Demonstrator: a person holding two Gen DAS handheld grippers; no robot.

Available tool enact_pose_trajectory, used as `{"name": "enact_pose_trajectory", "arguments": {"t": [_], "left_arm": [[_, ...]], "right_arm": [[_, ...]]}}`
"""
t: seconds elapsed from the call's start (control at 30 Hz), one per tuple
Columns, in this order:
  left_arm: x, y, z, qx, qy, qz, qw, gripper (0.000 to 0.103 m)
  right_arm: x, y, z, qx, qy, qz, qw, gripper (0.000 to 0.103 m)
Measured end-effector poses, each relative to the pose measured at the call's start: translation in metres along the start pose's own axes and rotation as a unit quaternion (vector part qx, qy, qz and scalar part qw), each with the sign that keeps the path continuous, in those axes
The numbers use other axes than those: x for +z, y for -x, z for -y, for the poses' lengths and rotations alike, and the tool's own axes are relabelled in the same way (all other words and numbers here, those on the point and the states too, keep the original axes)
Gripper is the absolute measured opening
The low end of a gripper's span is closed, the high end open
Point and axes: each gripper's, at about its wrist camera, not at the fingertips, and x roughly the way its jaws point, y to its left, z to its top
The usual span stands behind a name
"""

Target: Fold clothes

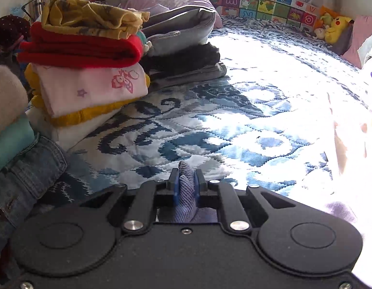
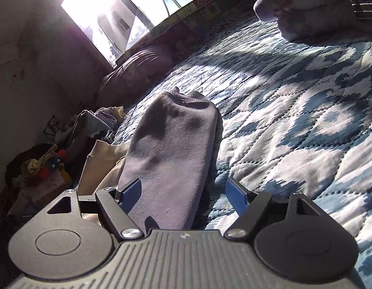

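The left gripper (image 1: 186, 180) is lying low over the blue patterned quilt (image 1: 210, 125) on the bed, its jaws pinching a fold of ribbed lavender garment (image 1: 186, 187). The right gripper (image 2: 183, 192) is tilting down toward the quilt with jaws spread, and the same lavender garment is stretching flat between its blue pads (image 2: 236, 196), beside a beige cloth (image 2: 101, 163).

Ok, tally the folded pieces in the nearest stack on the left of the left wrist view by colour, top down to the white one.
Mustard yellow garment: 1
Red garment: 1
Pink printed garment: 1
Yellow-trimmed piece: 1
White piece at the bottom: 1
Total: 5
A bit of teal shows behind the red one; I cannot tell whether it is a separate piece.
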Motion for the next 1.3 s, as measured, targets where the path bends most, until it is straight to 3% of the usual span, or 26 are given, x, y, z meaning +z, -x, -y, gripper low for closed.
{"name": "enact_pose_trajectory", "arguments": {"t": [0.13,0.23,0.4,0.47,0.57,0.6,0.63,0.67,0.73,0.83,0.87,0.9,0.97,1.07,1.17,1.3], "left_arm": [[-0.009,-0.019,0.010,0.060,-0.028,-0.026,0.9975,0.022],[-0.016,-0.014,0.002,0.089,0.003,-0.027,0.9957,0.022],[-0.037,0.013,-0.009,0.100,0.072,-0.032,0.9918,0.022],[-0.049,0.021,-0.019,0.073,0.150,-0.038,0.9853,0.025],[-0.066,0.023,-0.031,0.040,0.260,-0.042,0.9638,0.043],[-0.068,0.022,-0.030,0.036,0.276,-0.037,0.9597,0.040],[-0.068,0.021,-0.027,0.033,0.274,-0.036,0.9604,0.031],[-0.066,0.021,-0.025,0.038,0.264,-0.032,0.9634,0.006],[-0.060,0.023,-0.020,0.050,0.240,-0.021,0.9694,0.006],[-0.052,0.024,-0.007,0.090,0.182,-0.020,0.9789,0.014],[-0.050,0.023,-0.002,0.108,0.158,-0.023,0.9812,0.021],[-0.047,0.023,0.004,0.125,0.134,-0.026,0.9826,0.037],[-0.040,0.029,0.017,0.145,0.094,-0.015,0.9848,0.042],[-0.032,0.037,0.047,0.061,0.072,-0.006,0.9955,0.034],[-0.032,0.023,0.089,-0.022,0.037,-0.025,0.9988,0.030],[-0.033,0.009,0.110,-0.021,0.052,-0.030,0.9980,0.033]], "right_arm": [[0.000,-0.001,-0.001,0.000,0.003,0.000,1.000,0.077],[0.000,0.000,-0.002,0.000,0.003,0.000,1.000,0.077],[0.000,0.000,-0.002,0.001,0.000,-0.001,1.000,0.077],[0.000,0.000,-0.003,-0.001,0.001,0.000,1.000,0.077],[-0.001,0.000,-0.004,-0.004,0.001,0.000,1.000,0.077],[-0.001,0.001,-0.004,-0.005,0.001,0.001,1.000,0.077],[-0.001,0.001,-0.004,-0.006,0.001,0.001,1.000,0.077],[-0.001,0.002,-0.004,-0.007,0.001,0.002,1.000,0.077],[-0.001,0.002,-0.003,-0.007,0.000,0.003,1.000,0.077],[-0.001,0.003,-0.003,-0.007,-0.002,0.003,1.000,0.077],[-0.001,0.003,-0.003,-0.006,-0.003,0.003,1.000,0.077],[-0.001,0.003,-0.002,-0.005,-0.004,0.002,1.000,0.077],[-0.001,0.003,-0.001,-0.003,-0.005,0.001,1.000,0.077],[0.000,0.003,-0.001,-0.002,-0.004,0.000,1.000,0.077],[0.000,0.001,-0.003,-0.004,-0.002,0.000,1.000,0.078],[0.000,0.001,-0.004,-0.007,-0.003,0.001,1.000,0.078]]}}
